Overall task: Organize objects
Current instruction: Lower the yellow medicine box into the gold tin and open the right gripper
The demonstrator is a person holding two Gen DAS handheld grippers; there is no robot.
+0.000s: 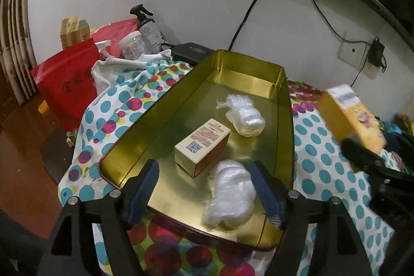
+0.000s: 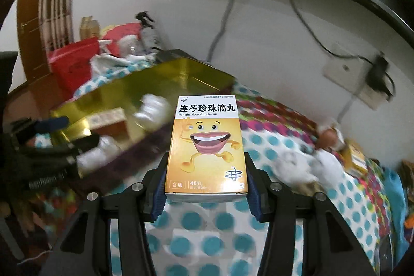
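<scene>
Bedside: jaws pinching pillbox (image 2: 206, 144) (upright).

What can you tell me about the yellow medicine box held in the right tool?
The yellow medicine box is a cardboard carton with a white top band of Chinese print, "lianqin zhenzhu diwan", and a cartoon smiling mouth figure. It looks closed and undented. It stands upright, clamped at its lower sides between the right tool's blue pads, held in the air above the dotted cloth, to the right of the gold tin.
</scene>
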